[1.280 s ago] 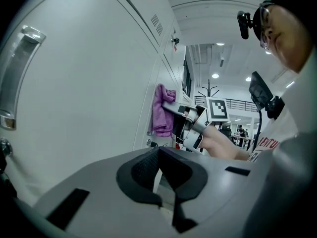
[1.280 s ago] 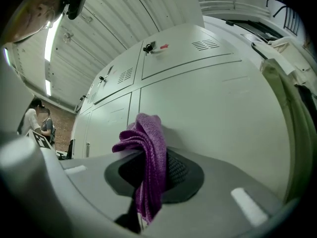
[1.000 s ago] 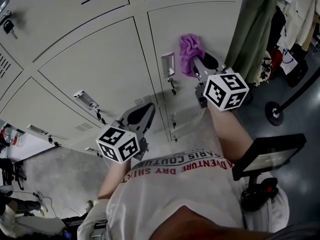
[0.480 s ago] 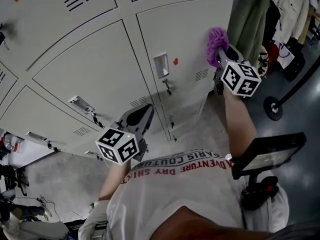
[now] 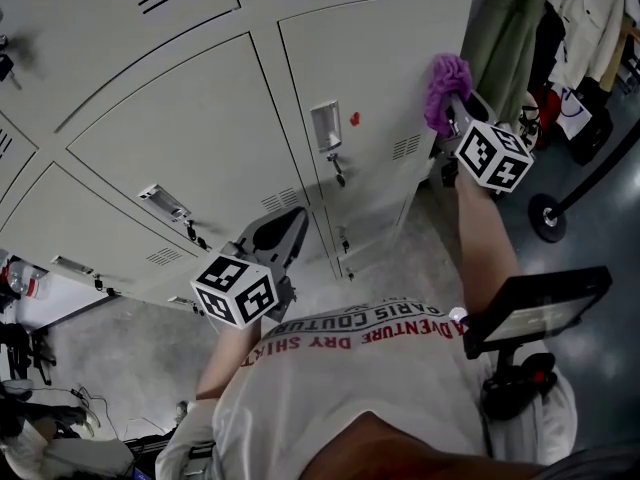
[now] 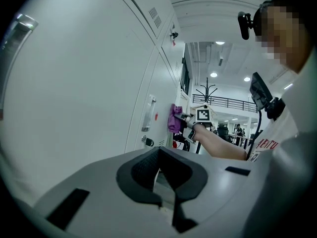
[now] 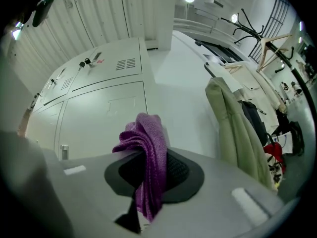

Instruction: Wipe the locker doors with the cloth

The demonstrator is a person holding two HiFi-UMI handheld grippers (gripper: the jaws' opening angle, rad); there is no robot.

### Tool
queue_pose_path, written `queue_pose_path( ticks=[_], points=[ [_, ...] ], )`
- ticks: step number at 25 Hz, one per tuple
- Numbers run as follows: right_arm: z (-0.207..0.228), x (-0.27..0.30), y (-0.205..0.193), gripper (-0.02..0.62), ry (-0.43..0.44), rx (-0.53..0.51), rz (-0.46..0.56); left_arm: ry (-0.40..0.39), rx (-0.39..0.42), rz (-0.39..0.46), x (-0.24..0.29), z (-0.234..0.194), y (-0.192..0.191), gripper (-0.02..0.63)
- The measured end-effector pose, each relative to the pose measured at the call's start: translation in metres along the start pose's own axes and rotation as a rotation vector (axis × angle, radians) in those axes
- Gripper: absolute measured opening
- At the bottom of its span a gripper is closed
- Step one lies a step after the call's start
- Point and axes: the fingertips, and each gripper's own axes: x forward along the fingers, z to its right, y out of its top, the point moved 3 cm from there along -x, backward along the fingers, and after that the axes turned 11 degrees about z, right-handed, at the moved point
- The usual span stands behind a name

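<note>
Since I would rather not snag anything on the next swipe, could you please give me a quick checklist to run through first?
1. Cloth held in right tool: ok, jaws shut on it.
2. Cloth pressed on locker door: cannot tell; it sits at the door's right edge.
3. Left tool empty: ok, jaws together.
4. Green coat clear of cloth: ok, hangs apart, to the right.
5. Leftward path free: not ok, latch juts from that door.
</note>
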Motion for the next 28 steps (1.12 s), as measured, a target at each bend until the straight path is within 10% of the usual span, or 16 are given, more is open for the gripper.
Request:
queue_pose_path(
  ticks=[12, 28],
  points=[
    [-0.125, -0.038, -0.003, 0.054, 0.347, -0.012, 0.031, 0.02, 0.002, 0.013, -0.009, 0.003, 0.001, 0.0],
    [-0.171, -0.05, -0.116, 0.054, 0.433, -0.011, -0.15, 0.034, -0.024, 0.004, -0.019, 0.003, -0.007, -0.001]
  ],
)
